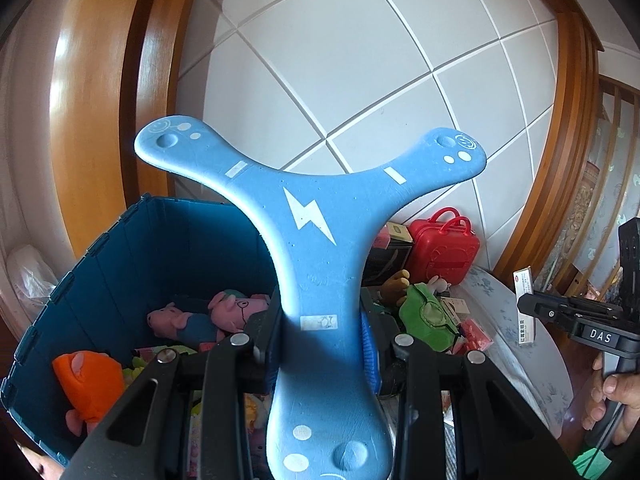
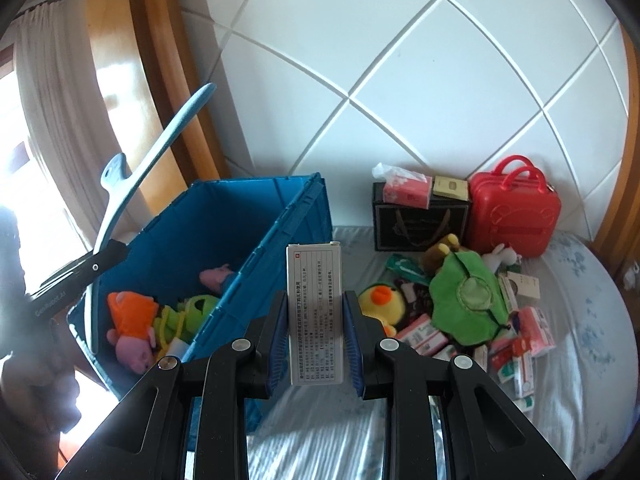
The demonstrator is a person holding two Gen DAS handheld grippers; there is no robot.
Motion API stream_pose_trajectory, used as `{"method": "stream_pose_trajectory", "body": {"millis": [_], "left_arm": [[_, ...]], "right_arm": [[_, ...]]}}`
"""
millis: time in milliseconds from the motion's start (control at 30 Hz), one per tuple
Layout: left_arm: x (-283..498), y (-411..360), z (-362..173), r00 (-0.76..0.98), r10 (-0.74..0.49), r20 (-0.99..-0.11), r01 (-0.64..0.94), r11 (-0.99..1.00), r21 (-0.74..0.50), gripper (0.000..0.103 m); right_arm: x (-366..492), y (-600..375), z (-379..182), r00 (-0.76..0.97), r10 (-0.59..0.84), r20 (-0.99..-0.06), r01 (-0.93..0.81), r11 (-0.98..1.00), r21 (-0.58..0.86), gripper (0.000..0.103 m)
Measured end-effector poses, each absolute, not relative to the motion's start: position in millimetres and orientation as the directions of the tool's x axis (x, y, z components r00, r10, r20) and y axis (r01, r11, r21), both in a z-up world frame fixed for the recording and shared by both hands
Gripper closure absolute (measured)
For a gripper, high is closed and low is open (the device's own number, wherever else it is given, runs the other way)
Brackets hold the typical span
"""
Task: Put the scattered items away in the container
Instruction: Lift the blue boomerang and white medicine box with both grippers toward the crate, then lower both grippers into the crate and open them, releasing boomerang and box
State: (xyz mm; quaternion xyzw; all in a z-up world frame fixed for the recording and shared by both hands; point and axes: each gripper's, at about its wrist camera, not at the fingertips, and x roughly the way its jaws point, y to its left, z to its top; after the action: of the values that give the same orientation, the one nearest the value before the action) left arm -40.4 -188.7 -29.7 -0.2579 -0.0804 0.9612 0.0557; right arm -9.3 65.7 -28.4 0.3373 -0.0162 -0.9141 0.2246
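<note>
My left gripper [image 1: 320, 320] is shut on a blue three-armed foam boomerang [image 1: 308, 216] with a white lightning bolt, held up over the blue crate [image 1: 132, 248]. The same boomerang [image 2: 132, 184] and left gripper [image 2: 105, 257] show at the left of the right wrist view, above the blue crate [image 2: 280, 220]. My right gripper [image 2: 315, 312] is shut on a white printed medicine box [image 2: 315, 312], upright beside the crate's near corner. That box [image 1: 525, 304] and right gripper [image 1: 532, 306] show at the right of the left wrist view. Plush toys lie in the crate: pink pigs [image 1: 208, 318], an orange one [image 2: 130, 314].
A heap on the bed [image 2: 580, 320] holds a green plush [image 2: 466, 300], a yellow duck [image 2: 380, 300] and small pink and white boxes [image 2: 520, 352]. A red toy suitcase [image 2: 514, 210] and a black gift bag [image 2: 420, 220] stand against the white padded headboard [image 2: 440, 60]. A hand [image 1: 612, 404] grips the right handle.
</note>
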Motion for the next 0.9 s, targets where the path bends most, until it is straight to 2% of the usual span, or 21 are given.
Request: {"method": "stream_pose_trajectory", "body": {"millis": [900], "left_arm": [[-40.8,-300.2,-60.6,-0.831,0.052,-0.553,0.085,-0.972,-0.219,0.071]], "right_arm": [[-31.3,-121.0,-16.1,-0.571,-0.555,-0.604,0.616,-0.777,0.132,0.077]]}}
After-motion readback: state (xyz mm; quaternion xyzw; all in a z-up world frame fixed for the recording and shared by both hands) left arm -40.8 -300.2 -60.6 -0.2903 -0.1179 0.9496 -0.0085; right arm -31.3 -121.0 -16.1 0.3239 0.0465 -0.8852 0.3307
